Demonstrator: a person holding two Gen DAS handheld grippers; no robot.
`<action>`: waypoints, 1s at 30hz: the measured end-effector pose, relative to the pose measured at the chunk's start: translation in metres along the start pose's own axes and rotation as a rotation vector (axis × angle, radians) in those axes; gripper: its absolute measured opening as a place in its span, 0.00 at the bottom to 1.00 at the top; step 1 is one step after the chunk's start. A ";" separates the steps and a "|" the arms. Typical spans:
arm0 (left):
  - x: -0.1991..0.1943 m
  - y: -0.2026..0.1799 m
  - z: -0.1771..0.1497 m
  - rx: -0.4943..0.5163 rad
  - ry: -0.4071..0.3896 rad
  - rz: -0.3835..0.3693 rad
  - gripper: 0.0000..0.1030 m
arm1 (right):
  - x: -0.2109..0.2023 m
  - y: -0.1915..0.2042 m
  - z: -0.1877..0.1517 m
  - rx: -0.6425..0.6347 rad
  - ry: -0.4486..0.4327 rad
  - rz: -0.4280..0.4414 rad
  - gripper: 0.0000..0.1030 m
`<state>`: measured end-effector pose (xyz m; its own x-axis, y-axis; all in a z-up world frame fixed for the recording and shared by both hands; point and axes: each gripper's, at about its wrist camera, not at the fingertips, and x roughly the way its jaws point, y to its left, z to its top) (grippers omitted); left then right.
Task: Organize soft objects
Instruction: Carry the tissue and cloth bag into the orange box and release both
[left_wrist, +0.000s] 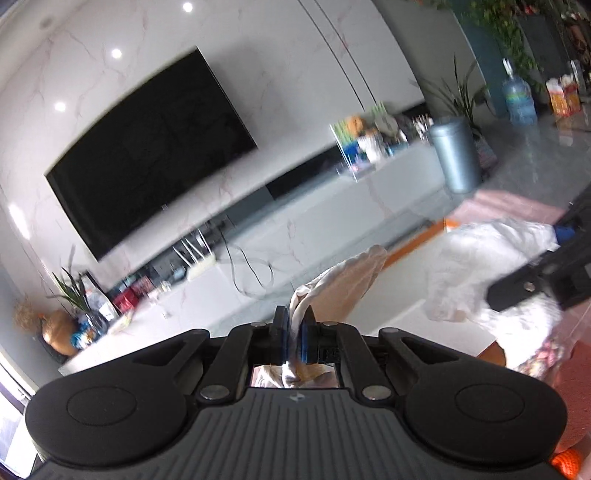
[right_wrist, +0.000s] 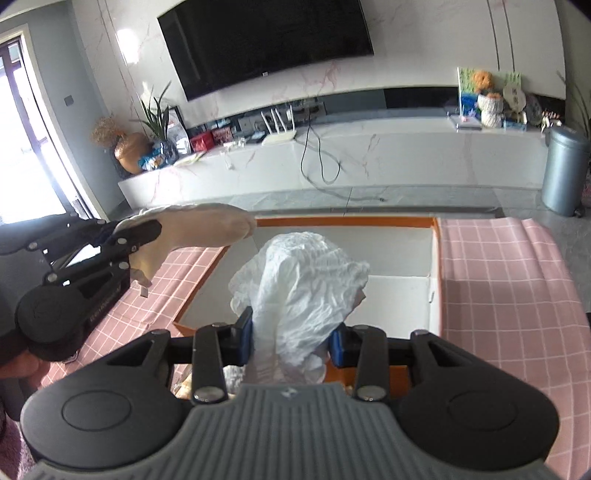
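Observation:
My left gripper (left_wrist: 293, 338) is shut on a beige cloth (left_wrist: 341, 286), held up in the air; the cloth sticks out past the fingers. It also shows in the right wrist view (right_wrist: 199, 227), left of the box, with the left gripper (right_wrist: 107, 230) around it. My right gripper (right_wrist: 291, 332) is shut on a crumpled white cloth (right_wrist: 303, 280) and holds it above an open orange-edged white box (right_wrist: 399, 254). The white cloth also shows in the left wrist view (left_wrist: 480, 258), with the right gripper (left_wrist: 554, 236) on it.
The box sits on a pink checked tablecloth (right_wrist: 495, 280). Behind stand a long white TV bench (right_wrist: 369, 155) with cables and clutter, a black TV (right_wrist: 266, 40) and a grey bin (right_wrist: 563, 170). A plant and a vase (right_wrist: 131, 149) stand at the left.

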<state>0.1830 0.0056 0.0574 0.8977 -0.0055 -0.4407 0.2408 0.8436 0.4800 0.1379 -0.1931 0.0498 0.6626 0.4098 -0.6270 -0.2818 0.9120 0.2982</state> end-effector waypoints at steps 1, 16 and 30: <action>0.008 0.000 -0.001 0.007 0.033 -0.010 0.07 | 0.013 -0.004 0.005 0.007 0.028 -0.005 0.37; 0.074 -0.029 -0.034 0.165 0.287 -0.228 0.09 | 0.144 -0.027 0.023 0.020 0.373 -0.023 0.38; 0.078 0.022 -0.051 -0.148 0.346 -0.438 0.57 | 0.186 -0.012 0.023 -0.071 0.494 -0.052 0.42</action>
<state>0.2394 0.0509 -0.0045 0.5470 -0.2160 -0.8088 0.4861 0.8685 0.0969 0.2803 -0.1282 -0.0541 0.2741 0.3088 -0.9108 -0.3149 0.9236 0.2184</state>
